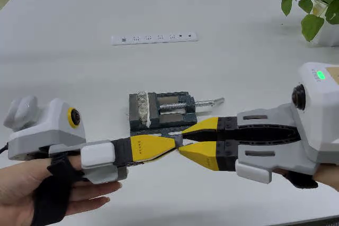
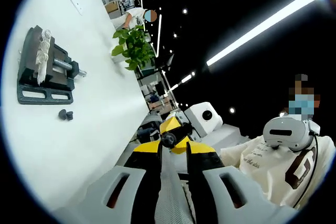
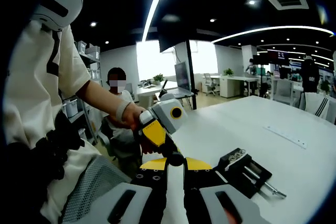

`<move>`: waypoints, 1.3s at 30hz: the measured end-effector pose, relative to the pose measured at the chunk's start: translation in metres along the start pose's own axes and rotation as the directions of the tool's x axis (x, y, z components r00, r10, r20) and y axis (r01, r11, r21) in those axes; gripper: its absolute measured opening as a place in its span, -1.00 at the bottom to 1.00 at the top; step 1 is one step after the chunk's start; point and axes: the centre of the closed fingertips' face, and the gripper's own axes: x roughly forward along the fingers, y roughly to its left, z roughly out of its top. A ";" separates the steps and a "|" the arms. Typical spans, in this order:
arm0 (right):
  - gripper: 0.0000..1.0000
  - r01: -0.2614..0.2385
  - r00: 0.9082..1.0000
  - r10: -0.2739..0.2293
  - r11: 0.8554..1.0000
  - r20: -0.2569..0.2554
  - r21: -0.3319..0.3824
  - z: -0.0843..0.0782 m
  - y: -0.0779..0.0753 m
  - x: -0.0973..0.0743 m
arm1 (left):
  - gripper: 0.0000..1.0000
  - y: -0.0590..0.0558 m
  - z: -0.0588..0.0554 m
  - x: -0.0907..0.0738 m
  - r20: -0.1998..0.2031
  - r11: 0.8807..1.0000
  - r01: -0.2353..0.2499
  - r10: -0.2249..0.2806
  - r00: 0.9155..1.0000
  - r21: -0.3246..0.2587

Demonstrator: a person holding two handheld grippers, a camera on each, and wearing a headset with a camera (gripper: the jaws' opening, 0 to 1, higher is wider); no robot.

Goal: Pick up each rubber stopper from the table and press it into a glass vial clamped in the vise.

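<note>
Rubber, dark and small, the stopper point(image 2: 168, 140) hangs just in front of the vise point(image 1: 159, 112), where the tips of both tongs meet. The right gripper point(image 1: 181, 141) has its jaws a little apart with the stopper between the tips, seemingly pinching it. The left gripper point(image 1: 170, 144) touches the same spot, but whether it is closed on the rubber I cannot tell. I judge the stopper light, soft and grippy, best held by its wide head so the narrow end goes in free. A loose stopper point(image 2: 65, 114) lies on the table point(image 1: 79, 67) just before the vise. Clamped in the vise are glass vials point(image 1: 142, 104), fragile and wanting a straight push. Its screw point(image 1: 204, 103) juts to one side. Beyond the vise lies a power strip point(image 1: 153, 38), and farther off a plant point(image 1: 312, 3). The left gripper, tip to tip with the right, crowds the approach.
</note>
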 end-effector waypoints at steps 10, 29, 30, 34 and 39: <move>-0.88 0.006 1.000 -0.005 1.000 -0.026 0.012 -0.010 -0.003 -0.002 | -0.05 0.020 0.004 -0.008 0.007 0.982 -0.120 0.120 0.993 0.143; -0.88 0.001 0.999 0.000 0.999 -0.048 0.032 -0.019 -0.003 -0.001 | 0.98 0.064 0.006 -0.040 0.011 0.868 -0.378 0.395 0.918 0.323; -0.88 0.001 0.999 0.001 0.999 -0.048 0.033 -0.019 -0.003 -0.001 | 0.98 0.065 0.006 -0.041 0.010 0.864 -0.381 0.401 0.916 0.328; -0.88 0.001 0.998 0.001 0.999 -0.055 0.033 -0.022 -0.004 -0.001 | 0.98 0.075 0.012 -0.052 0.037 0.797 -0.451 0.478 0.877 0.401; -0.88 -0.001 0.998 0.004 0.999 -0.066 0.039 -0.024 -0.004 -0.001 | 0.98 0.089 0.027 -0.070 0.102 0.674 -0.540 0.575 0.812 0.505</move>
